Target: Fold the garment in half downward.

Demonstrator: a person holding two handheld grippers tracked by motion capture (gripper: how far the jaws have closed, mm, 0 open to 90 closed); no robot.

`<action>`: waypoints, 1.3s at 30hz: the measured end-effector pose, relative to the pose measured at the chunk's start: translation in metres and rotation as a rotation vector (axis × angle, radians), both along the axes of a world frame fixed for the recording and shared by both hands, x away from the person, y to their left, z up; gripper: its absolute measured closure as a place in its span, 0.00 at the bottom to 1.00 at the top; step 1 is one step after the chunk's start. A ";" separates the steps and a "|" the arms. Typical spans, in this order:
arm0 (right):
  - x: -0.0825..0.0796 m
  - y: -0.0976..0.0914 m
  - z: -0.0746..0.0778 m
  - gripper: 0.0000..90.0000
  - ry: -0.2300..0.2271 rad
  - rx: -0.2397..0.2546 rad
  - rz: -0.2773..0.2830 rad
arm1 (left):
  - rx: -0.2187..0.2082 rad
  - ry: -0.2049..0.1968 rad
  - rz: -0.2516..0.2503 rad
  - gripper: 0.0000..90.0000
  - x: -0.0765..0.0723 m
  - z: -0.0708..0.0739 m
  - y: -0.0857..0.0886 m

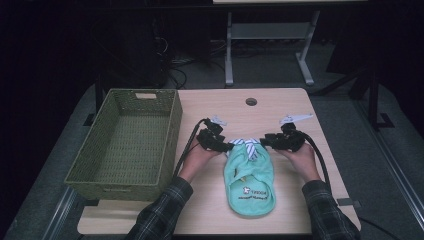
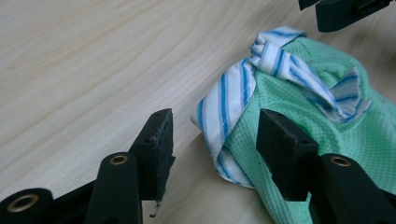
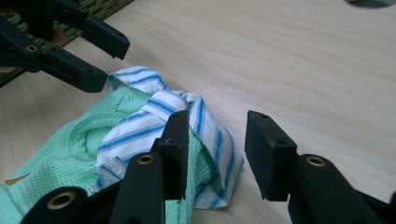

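Green shirt point(image 1: 250, 182) folded flat on table point(image 1: 280, 107), front centre, striped collar point(image 1: 248, 146) at far end. Left gripper point(image 2: 214, 140) at collar's left corner, jaws apart, cloth edge between pads, not pinched. Right gripper point(image 3: 215, 151) mirrors it at right corner, jaws apart, collar fold between, nothing clamped. Likely paired so shirt lifts evenly. Woven basket point(image 1: 167, 145) open at left, close by. Bare tabletop beyond collar; front table edge near shirt hem.
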State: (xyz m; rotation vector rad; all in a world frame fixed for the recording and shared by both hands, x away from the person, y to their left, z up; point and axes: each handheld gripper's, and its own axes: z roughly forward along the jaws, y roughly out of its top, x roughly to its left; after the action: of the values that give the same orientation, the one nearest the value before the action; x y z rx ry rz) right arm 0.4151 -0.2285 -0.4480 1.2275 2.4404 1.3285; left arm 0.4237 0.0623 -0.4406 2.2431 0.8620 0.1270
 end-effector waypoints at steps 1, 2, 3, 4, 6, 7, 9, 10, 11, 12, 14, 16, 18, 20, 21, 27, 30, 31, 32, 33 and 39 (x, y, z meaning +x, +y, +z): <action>0.001 0.001 -0.003 0.67 0.012 -0.002 0.005 | 0.002 0.006 0.000 0.52 0.001 -0.002 -0.001; 0.002 0.002 -0.006 0.68 0.019 -0.008 0.008 | 0.002 0.009 0.000 0.53 0.001 -0.004 -0.001; 0.003 0.003 -0.009 0.68 0.028 -0.004 0.014 | 0.010 0.011 -0.007 0.55 0.002 -0.005 -0.001; 0.003 0.003 -0.011 0.70 0.038 -0.004 0.018 | 0.015 0.016 -0.012 0.56 0.003 -0.007 -0.001; 0.005 0.005 -0.015 0.72 0.049 -0.018 0.027 | 0.028 0.019 -0.020 0.59 0.004 -0.009 -0.002; 0.005 0.006 -0.016 0.72 0.055 -0.013 0.032 | 0.032 0.023 -0.025 0.60 0.005 -0.010 -0.001; 0.005 0.006 -0.018 0.72 0.068 -0.015 0.033 | 0.037 0.033 -0.028 0.62 0.006 -0.013 -0.001; 0.005 0.007 -0.019 0.74 0.067 -0.021 0.039 | 0.038 0.038 -0.032 0.64 0.006 -0.014 -0.001; 0.005 0.008 -0.020 0.76 0.068 -0.028 0.042 | 0.037 0.043 -0.029 0.66 0.006 -0.015 -0.002; 0.005 0.009 -0.020 0.78 0.077 -0.039 0.041 | 0.041 0.046 -0.034 0.67 0.006 -0.017 -0.003; 0.004 0.009 -0.021 0.80 0.075 -0.052 0.048 | 0.055 0.047 -0.044 0.71 0.006 -0.018 -0.004; 0.003 0.010 -0.023 0.84 0.080 -0.063 0.053 | 0.073 0.039 -0.051 0.75 0.006 -0.018 -0.005; 0.003 0.010 -0.024 0.86 0.083 -0.068 0.056 | 0.069 0.036 -0.044 0.79 0.005 -0.018 -0.006; 0.001 0.011 -0.024 0.90 0.072 -0.084 0.062 | 0.084 0.034 -0.061 0.85 0.004 -0.018 -0.007; 0.000 0.012 -0.023 0.91 0.065 -0.094 0.065 | 0.091 0.030 -0.064 0.86 0.003 -0.018 -0.008; -0.003 0.015 -0.022 0.96 0.045 -0.123 0.060 | 0.075 0.045 -0.058 0.95 0.004 -0.018 -0.007; -0.003 0.015 -0.021 0.97 0.032 -0.130 0.057 | 0.080 0.044 -0.053 0.96 0.004 -0.017 -0.006; -0.003 0.015 -0.021 0.97 0.026 -0.131 0.056 | 0.066 0.040 -0.045 0.96 0.004 -0.016 -0.006; -0.004 0.015 -0.019 0.97 0.028 -0.128 0.048 | 0.064 0.037 -0.046 0.96 0.004 -0.015 -0.005; -0.003 0.015 -0.018 0.97 0.021 -0.127 0.048 | 0.057 0.030 -0.043 0.96 0.004 -0.013 -0.004; -0.005 0.009 -0.003 0.97 -0.032 -0.099 0.032 | 0.013 -0.029 -0.022 0.96 0.002 0.001 -0.001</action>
State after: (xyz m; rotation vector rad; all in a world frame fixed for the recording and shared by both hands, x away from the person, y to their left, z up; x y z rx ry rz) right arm 0.4099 -0.2191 -0.4506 1.1396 2.4818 1.2085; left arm 0.4255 0.0613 -0.4394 2.2566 0.8233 0.1547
